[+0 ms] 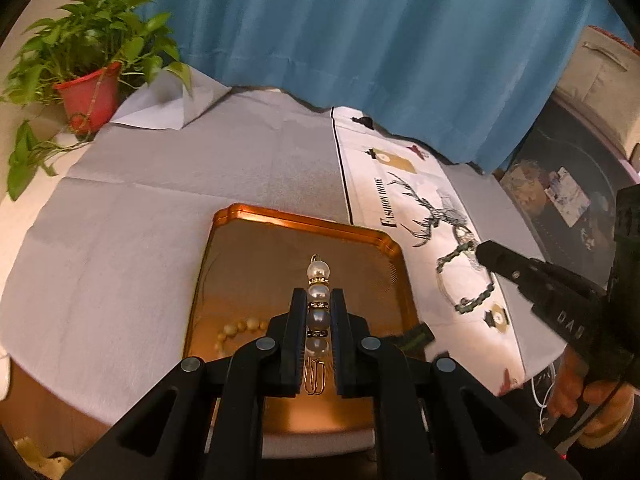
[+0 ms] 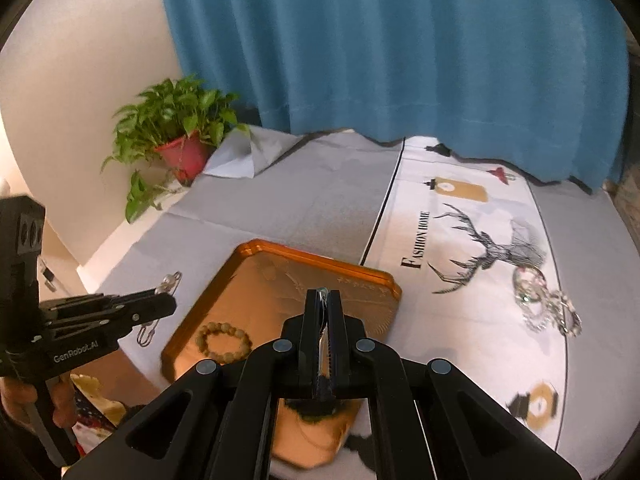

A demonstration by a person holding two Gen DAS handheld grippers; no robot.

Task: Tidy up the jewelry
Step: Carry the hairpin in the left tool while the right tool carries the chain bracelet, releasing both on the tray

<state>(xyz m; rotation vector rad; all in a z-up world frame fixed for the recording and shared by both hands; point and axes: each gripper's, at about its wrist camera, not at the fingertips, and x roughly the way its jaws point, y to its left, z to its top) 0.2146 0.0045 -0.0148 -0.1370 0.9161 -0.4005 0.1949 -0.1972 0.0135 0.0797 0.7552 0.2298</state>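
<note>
My left gripper (image 1: 318,296) is shut on a pearl hair clip (image 1: 318,276) with a gold wire end, and holds it over the copper tray (image 1: 280,214). A beige bead bracelet (image 1: 236,330) lies in the tray's near left part. The right gripper (image 1: 482,250) comes in from the right, and a green bead strand (image 1: 464,304) hangs from its tip over the white cloth. In the right wrist view my right gripper (image 2: 323,294) is shut on that thin strand above the tray (image 2: 320,258). The left gripper (image 2: 170,304) with the clip (image 2: 171,280) is at the left, and the bracelet (image 2: 226,342) is in the tray.
A white printed cloth (image 2: 472,320) lies right of the tray, with clear crystal bracelets (image 2: 540,304) on it. Grey cloth (image 1: 160,200) covers the rest of the table. A potted plant (image 1: 88,92) stands at the far left corner. A blue curtain (image 1: 360,40) hangs behind.
</note>
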